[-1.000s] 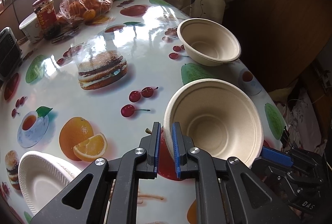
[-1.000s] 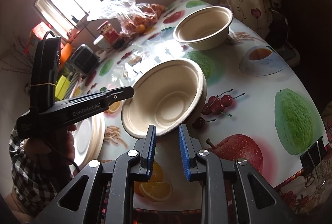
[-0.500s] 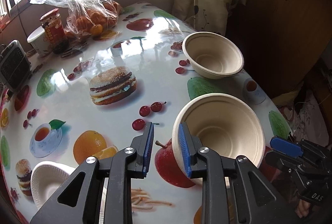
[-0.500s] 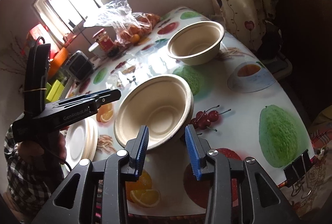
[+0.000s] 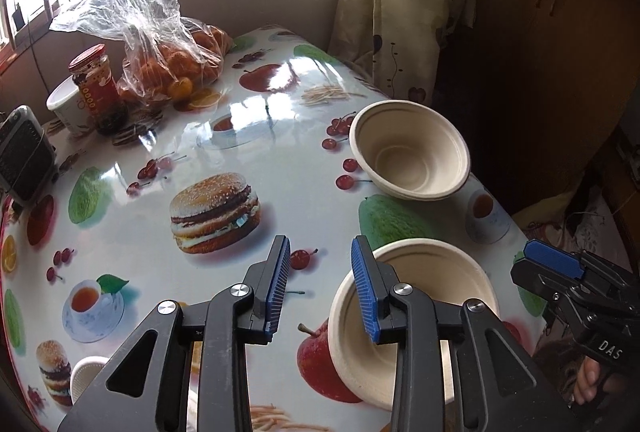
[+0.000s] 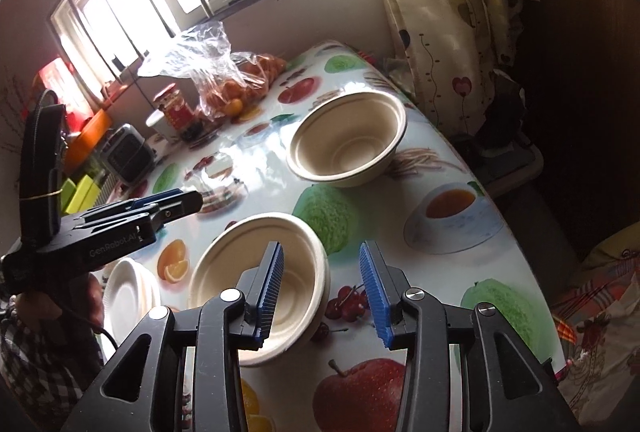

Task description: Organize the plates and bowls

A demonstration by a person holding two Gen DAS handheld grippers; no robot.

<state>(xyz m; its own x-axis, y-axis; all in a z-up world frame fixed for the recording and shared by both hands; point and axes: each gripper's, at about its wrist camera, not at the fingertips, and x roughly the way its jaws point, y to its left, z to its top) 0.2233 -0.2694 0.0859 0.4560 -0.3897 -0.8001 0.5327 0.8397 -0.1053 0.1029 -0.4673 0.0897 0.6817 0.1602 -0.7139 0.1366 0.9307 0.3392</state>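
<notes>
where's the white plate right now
The white plate lies at the table's near left corner in the right wrist view, left of the near bowl and beneath the left hand-held gripper.

Left black gripper with blue ribbed pads [image 5: 322,286]: jaws parted, nothing between them. Right black gripper with blue ribbed pads [image 6: 322,288]: jaws spread wide, empty. Both angled down over the table, side by side.

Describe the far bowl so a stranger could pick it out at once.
Start at the table with the fruit-print cloth, on its curtain side. Two beige bowls sit there; the far bowl is the one nearer the window, beside the printed cherries. The near bowl, unlike it, sits right at the open gripper jaws.
</notes>
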